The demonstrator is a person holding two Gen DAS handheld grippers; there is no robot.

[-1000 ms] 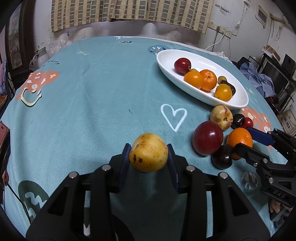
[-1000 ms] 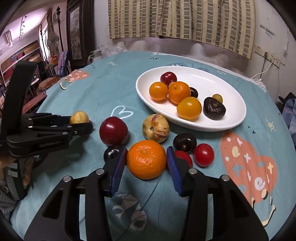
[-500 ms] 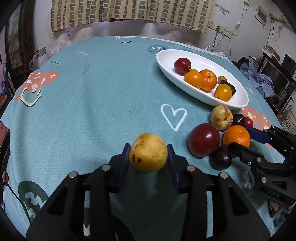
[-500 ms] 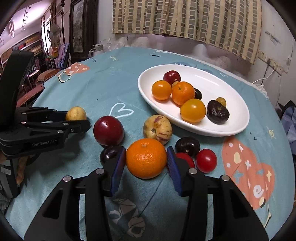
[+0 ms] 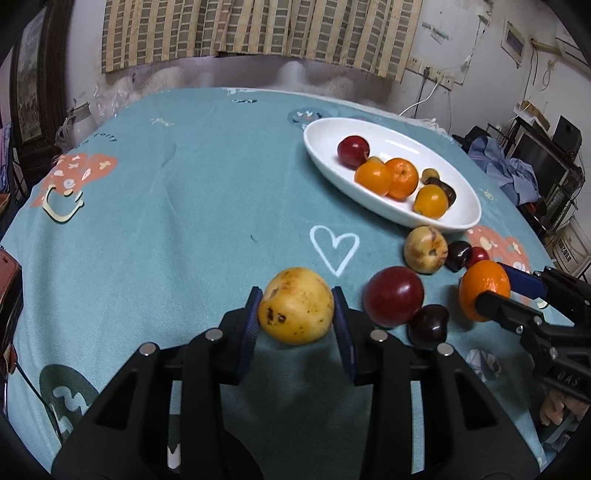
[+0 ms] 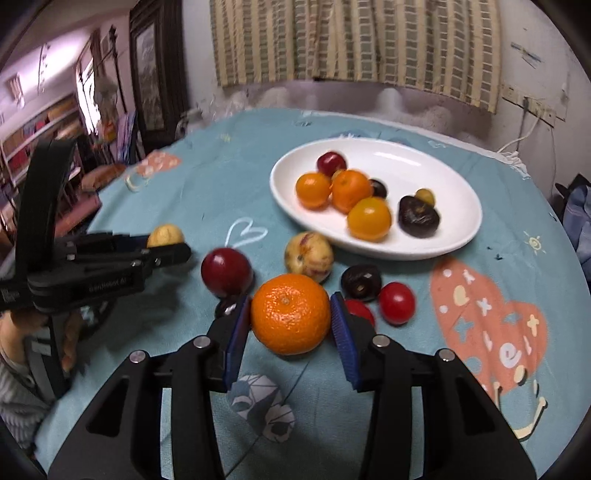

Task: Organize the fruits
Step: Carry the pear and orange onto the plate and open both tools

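My left gripper [image 5: 296,308] is shut on a spotted yellow fruit [image 5: 295,305] and holds it above the teal cloth. My right gripper [image 6: 291,319] is shut on an orange [image 6: 290,318] and has it lifted; the orange also shows in the left wrist view [image 5: 484,290]. A white oval plate [image 6: 450,236] holds several fruits: a red plum [image 6: 331,162], oranges and dark plums. Loose on the cloth lie a large red plum [image 6: 226,272], a pale speckled fruit [image 6: 308,256], a dark plum [image 6: 361,282] and a small red fruit [image 6: 396,302].
The round table carries a teal cloth [image 5: 184,184] with a white heart print [image 5: 334,247]. A wall with a curtain [image 5: 258,29] stands behind. Furniture and clutter sit beyond the table's right edge [image 5: 535,166].
My right gripper has lifted the orange off the cloth and moved it up and towards the plate. My left gripper holds the yellow fruit slightly higher.
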